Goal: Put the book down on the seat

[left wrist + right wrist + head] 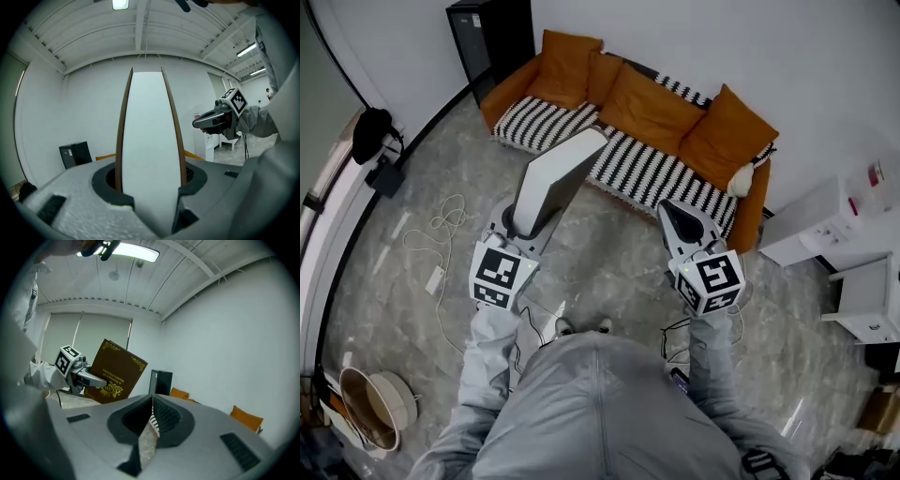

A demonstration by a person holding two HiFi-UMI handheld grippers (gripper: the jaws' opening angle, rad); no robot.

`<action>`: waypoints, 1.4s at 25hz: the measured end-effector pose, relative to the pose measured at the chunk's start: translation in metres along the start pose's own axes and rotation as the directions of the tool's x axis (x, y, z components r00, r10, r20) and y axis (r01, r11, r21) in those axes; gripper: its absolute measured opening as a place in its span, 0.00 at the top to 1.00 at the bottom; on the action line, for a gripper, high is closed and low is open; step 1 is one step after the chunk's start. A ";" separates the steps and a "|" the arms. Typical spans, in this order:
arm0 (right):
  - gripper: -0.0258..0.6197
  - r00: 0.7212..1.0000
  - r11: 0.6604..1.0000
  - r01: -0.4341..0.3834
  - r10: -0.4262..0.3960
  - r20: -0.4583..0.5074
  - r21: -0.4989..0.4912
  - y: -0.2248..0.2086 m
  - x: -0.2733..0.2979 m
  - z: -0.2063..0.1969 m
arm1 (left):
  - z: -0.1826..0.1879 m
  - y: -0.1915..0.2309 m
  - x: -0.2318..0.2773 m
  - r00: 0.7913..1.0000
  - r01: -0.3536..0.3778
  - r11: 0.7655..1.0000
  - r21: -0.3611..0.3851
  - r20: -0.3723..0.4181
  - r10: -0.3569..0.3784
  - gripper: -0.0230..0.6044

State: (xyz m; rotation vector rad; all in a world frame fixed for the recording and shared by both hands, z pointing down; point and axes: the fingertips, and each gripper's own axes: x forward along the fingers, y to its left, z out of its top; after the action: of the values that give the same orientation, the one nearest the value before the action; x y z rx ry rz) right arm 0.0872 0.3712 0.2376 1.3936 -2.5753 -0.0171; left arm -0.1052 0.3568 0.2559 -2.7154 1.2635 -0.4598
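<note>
A thick book (558,178) with a brown, gold-printed cover (115,373) stands up out of my left gripper (523,228), which is shut on its lower end. In the left gripper view its white page edge (149,140) fills the gap between the jaws (150,190). The book is held in the air in front of the sofa, whose striped seat (647,173) lies beyond it. My right gripper (680,222) hovers to the right, level with the left one. Its jaws (151,420) are shut with nothing between them.
Orange cushions (652,108) line the sofa's back. A black cabinet (492,33) stands at the sofa's left end and white furniture (844,225) to its right. Cables (441,225) lie on the marble floor at the left, and a round basket (370,408) at the bottom left.
</note>
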 end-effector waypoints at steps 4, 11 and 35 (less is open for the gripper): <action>0.91 1.000 1.000 -0.024 0.024 -0.003 -0.019 -0.018 0.004 -0.007 | 0.000 -0.009 0.018 1.000 -0.012 1.000 -0.008 -0.014 0.012 0.61; 0.91 0.998 0.998 -0.060 0.060 0.006 0.015 -0.048 0.013 -0.026 | -0.011 -0.017 0.041 0.997 -0.059 0.998 -0.032 -0.042 0.058 0.61; 0.91 0.999 0.997 -0.002 -0.002 0.041 0.079 -0.143 0.202 0.020 | -0.006 0.147 0.198 1.000 0.022 1.000 0.006 -0.007 -0.022 0.61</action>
State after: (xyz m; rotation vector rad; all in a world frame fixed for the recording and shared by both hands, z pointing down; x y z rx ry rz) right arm 0.0950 0.1229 0.2391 1.4350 -2.6360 0.0581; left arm -0.0936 0.1106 0.2726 -2.7280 1.2324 -0.4744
